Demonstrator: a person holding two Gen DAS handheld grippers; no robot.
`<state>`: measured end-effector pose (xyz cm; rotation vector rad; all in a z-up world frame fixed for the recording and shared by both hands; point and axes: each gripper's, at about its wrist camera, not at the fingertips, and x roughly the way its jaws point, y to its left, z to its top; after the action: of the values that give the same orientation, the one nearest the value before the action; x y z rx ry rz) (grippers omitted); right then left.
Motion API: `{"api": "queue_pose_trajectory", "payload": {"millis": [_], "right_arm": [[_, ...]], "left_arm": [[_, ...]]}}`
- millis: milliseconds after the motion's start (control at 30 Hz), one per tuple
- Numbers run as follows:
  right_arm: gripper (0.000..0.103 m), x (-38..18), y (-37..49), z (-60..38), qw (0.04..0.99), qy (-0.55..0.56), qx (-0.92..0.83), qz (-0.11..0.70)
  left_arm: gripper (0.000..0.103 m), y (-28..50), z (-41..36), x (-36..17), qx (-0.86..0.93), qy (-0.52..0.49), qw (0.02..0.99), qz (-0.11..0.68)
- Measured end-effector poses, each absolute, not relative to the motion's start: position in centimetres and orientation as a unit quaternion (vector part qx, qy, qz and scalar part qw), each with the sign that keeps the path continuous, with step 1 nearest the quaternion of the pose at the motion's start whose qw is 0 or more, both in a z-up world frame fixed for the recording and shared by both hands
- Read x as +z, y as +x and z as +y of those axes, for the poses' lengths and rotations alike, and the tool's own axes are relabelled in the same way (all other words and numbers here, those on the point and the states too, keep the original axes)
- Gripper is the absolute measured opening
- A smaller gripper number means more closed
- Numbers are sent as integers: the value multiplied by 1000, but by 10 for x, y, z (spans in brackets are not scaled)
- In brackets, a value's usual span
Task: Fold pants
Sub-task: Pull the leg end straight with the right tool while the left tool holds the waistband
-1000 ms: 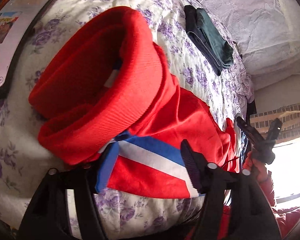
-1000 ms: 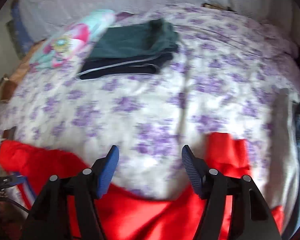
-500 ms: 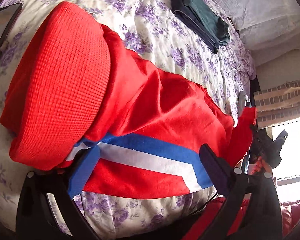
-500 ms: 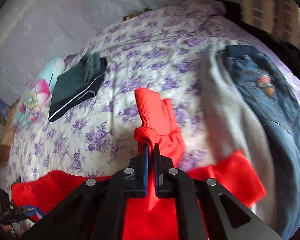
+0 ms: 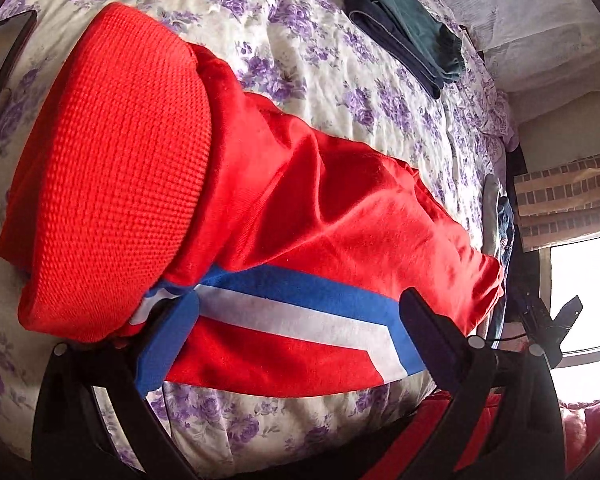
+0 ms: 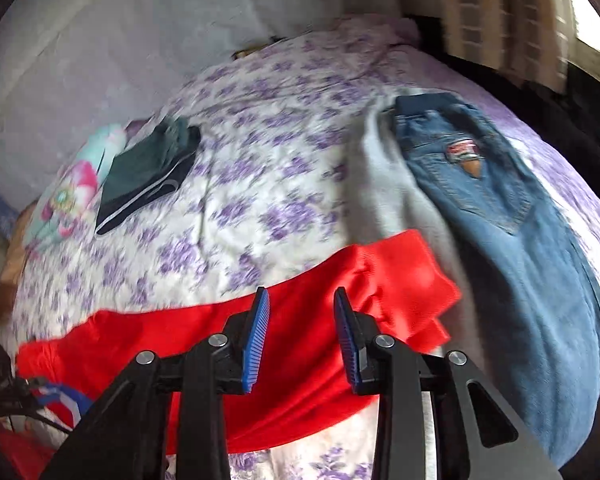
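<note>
**A:** Pants first: where do they lie?

**B:** The red pants (image 5: 308, 216) lie on the floral bedspread (image 5: 312, 60), long axis running from the ribbed waistband (image 5: 112, 168) at the left end to the ribbed cuffs (image 6: 404, 276) at the right end. They look already doubled leg on leg, with the blue-and-white stripe (image 5: 300, 304) showing along the near edge.

**A:** And the left gripper?

**B:** The left gripper (image 5: 300, 340) hangs over the stripe just right of the waistband, jaws spread wide and gripping nothing.

**A:** The right one?

**B:** The right gripper (image 6: 300, 340) hovers over the legs just short of the cuffs. Its jaws are opening, with no cloth between them; the fabric lies underneath.

**A:** So which hand is nearer for the next fold?

**B:** My guess is that the cuffs go over towards the waistband, along that long axis. The right hand is far nearer them, and they lie ahead and slightly to its right. Beyond the cuffs sit the jeans (image 6: 500, 208), so that grasp should stay on red cloth only.
</note>
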<state>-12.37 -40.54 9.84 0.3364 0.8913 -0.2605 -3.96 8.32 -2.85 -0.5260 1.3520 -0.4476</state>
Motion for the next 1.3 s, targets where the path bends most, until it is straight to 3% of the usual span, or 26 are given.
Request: {"api": "queue_pose_trajectory", "payload": {"millis": [67,100,133,167,267,400,600,733,1167,1300], "right_arm": [[34,62,-111,-404,842,153,-130,501],[28,38,-113,-411,816,171,-141,534],[25,29,-123,-419,812,204,-140,529],[16,33,-130,-424,816,222,-148,513],[20,67,-124,-417,840,213,-124,483],[20,98,-62,-361,870,164,38,463],[20,67,37,-229,825,139,221,501],[20,40,53,-176,785,126,263,547],[21,6,68,-163,757,159,240,587],[25,5,69,-188,730,279,242,575]], "left_arm": [[98,-41,82,-27,-202,-235,729,610],[98,-42,82,-26,-202,-233,731,609],[98,-43,81,-25,-201,-227,734,608],[97,-45,81,-22,-197,-219,738,607],[97,-53,78,-4,-181,-176,769,587],[97,-55,78,7,-173,-159,792,563],[98,-52,83,-20,-169,-181,779,576],[98,-59,79,-18,-173,-155,786,573],[98,-70,80,-13,-179,-137,794,564],[98,-68,83,-15,-186,-141,792,565]]}}
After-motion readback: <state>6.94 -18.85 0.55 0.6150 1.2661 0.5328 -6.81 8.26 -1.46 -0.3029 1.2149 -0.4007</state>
